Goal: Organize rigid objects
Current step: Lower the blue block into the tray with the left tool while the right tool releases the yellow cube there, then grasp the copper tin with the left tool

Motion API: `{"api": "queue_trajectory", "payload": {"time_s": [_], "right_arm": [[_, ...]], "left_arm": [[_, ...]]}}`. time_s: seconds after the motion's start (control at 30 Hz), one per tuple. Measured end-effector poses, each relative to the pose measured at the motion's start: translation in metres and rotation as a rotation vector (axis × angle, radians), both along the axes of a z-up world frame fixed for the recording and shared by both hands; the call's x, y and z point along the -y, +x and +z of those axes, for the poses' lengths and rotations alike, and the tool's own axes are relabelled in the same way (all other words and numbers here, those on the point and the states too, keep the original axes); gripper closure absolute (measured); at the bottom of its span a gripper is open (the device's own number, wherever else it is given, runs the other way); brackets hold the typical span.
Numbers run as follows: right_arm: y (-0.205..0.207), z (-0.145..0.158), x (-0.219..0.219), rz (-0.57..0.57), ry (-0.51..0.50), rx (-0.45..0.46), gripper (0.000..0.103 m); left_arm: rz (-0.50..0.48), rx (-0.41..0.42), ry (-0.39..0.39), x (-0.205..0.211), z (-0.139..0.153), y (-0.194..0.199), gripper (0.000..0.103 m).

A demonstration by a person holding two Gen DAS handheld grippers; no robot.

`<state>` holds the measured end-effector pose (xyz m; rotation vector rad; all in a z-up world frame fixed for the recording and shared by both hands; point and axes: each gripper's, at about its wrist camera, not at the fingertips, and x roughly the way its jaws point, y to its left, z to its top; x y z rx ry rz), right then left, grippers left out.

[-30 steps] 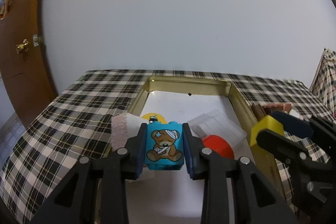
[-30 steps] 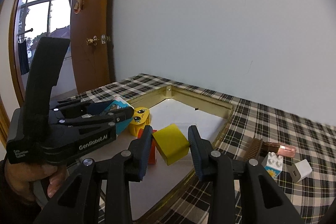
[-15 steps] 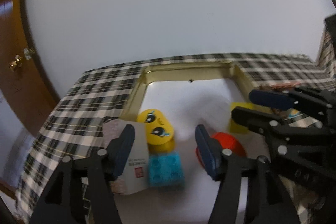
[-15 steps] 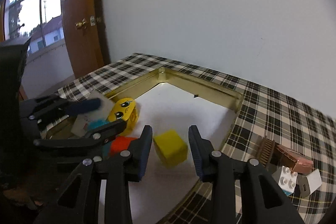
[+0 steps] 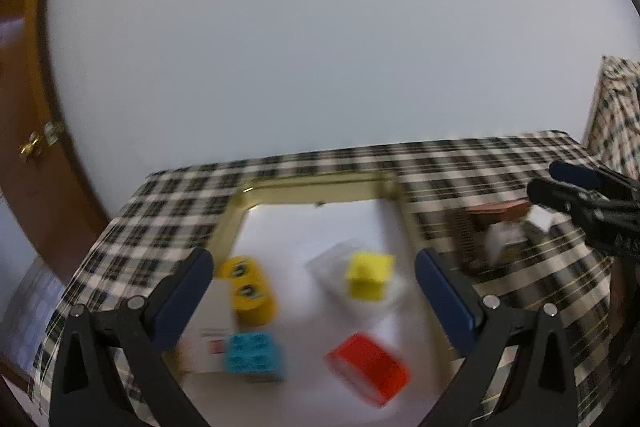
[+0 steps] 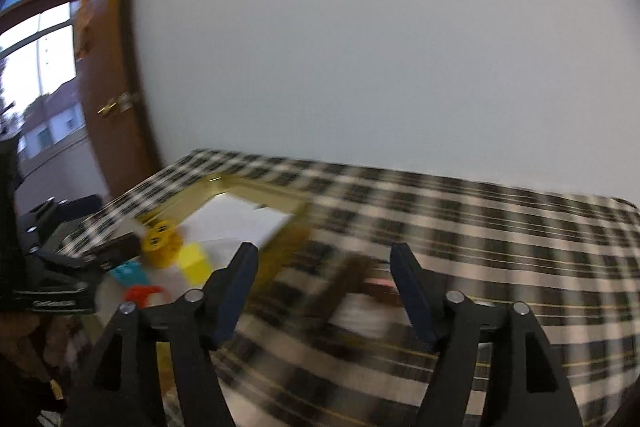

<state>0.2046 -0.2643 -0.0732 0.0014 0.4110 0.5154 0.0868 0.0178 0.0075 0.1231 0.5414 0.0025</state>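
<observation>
My left gripper [image 5: 310, 265] hangs over the gold-rimmed tray [image 5: 316, 187], its jaws opening wide with nothing between them. Below it in the tray lie the cyan brick [image 5: 254, 351], a yellow face block [image 5: 250, 291], the yellow cube [image 5: 368, 275] and a red piece [image 5: 368, 367]. My right gripper [image 6: 324, 259] is over the plaid cloth to the right of the tray [image 6: 256, 189]. Its jaws are opening and grip nothing. Beyond them a brown comb-like piece [image 6: 344, 279] lies blurred on the cloth. The yellow cube [image 6: 194, 261] rests in the tray.
A clear plastic pack [image 5: 336, 259] and a printed card [image 5: 208, 341] also lie in the tray. A copper-coloured bar [image 5: 500, 211] and a white brick [image 5: 504, 243] sit on the plaid tablecloth [image 5: 480, 163]. A wooden door [image 5: 24, 107] stands at the left.
The left gripper let go of the cyan bear brick, which now lies in the tray, and pulled back. The right gripper let go of the yellow cube and swung right over the cloth.
</observation>
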Motion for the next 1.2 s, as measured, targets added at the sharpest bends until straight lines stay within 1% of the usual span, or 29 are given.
{"api": "queue_trajectory", "payload": {"time_s": [0.07, 0.17, 0.27, 0.33, 0.4, 0.47, 0.57, 0.67, 0.77, 0.83, 0.87, 0.9, 0.93, 0.97, 1.0, 1.1, 1.2], "right_arm": [[0.005, -0.001, 0.028, -0.063, 0.027, -0.006, 0.03], [0.014, -0.004, 0.057, -0.136, 0.077, -0.015, 0.029], [0.019, -0.013, 0.077, -0.189, 0.103, -0.015, 0.027], [0.021, -0.019, 0.083, -0.199, 0.106, -0.017, 0.026], [0.023, -0.024, 0.087, -0.202, 0.114, -0.027, 0.026], [0.029, -0.027, 0.092, -0.209, 0.134, -0.059, 0.026], [0.028, -0.024, 0.098, -0.225, 0.155, -0.054, 0.025], [0.025, -0.024, 0.108, -0.274, 0.166, -0.054, 0.025], [0.027, -0.025, 0.125, -0.324, 0.22, -0.07, 0.024], [0.028, -0.028, 0.132, -0.337, 0.247, -0.089, 0.023], [0.029, -0.029, 0.134, -0.338, 0.254, -0.096, 0.022], [0.03, -0.029, 0.133, -0.337, 0.255, -0.098, 0.022], [0.03, -0.029, 0.131, -0.337, 0.252, -0.099, 0.022], [0.03, -0.029, 0.129, -0.334, 0.242, -0.097, 0.022], [0.03, -0.028, 0.128, -0.331, 0.236, -0.095, 0.022], [0.032, -0.029, 0.121, -0.314, 0.209, -0.1, 0.022], [0.034, -0.033, 0.116, -0.304, 0.177, -0.124, 0.022]], "left_arm": [[-0.04, -0.002, 0.007, 0.022, 0.001, 0.004, 0.001], [-0.1, -0.02, 0.016, 0.057, -0.005, 0.016, 0.001], [-0.115, -0.052, 0.033, 0.084, -0.011, 0.028, 0.001], [-0.141, -0.055, 0.03, 0.099, -0.011, 0.032, 0.001], [-0.155, -0.056, 0.052, 0.115, -0.013, 0.037, 0.001], [-0.168, -0.071, 0.071, 0.133, -0.017, 0.041, 0.001], [-0.186, -0.121, 0.055, 0.153, -0.023, 0.054, 0.001], [-0.194, -0.164, 0.032, 0.167, -0.027, 0.067, 0.001], [-0.193, -0.21, 0.045, 0.182, -0.036, 0.082, 0.001], [-0.192, -0.237, 0.054, 0.188, -0.043, 0.092, 0.002], [-0.187, -0.253, 0.058, 0.189, -0.047, 0.097, 0.007], [-0.186, -0.268, 0.056, 0.19, -0.05, 0.102, 0.019], [-0.193, -0.281, 0.049, 0.189, -0.052, 0.104, 0.028], [-0.204, -0.303, 0.034, 0.188, -0.055, 0.107, 0.047], [-0.205, -0.315, 0.023, 0.187, -0.057, 0.108, 0.055], [-0.21, -0.303, 0.007, 0.182, -0.058, 0.105, 0.058], [-0.213, -0.27, -0.015, 0.174, -0.052, 0.095, 0.058]]}}
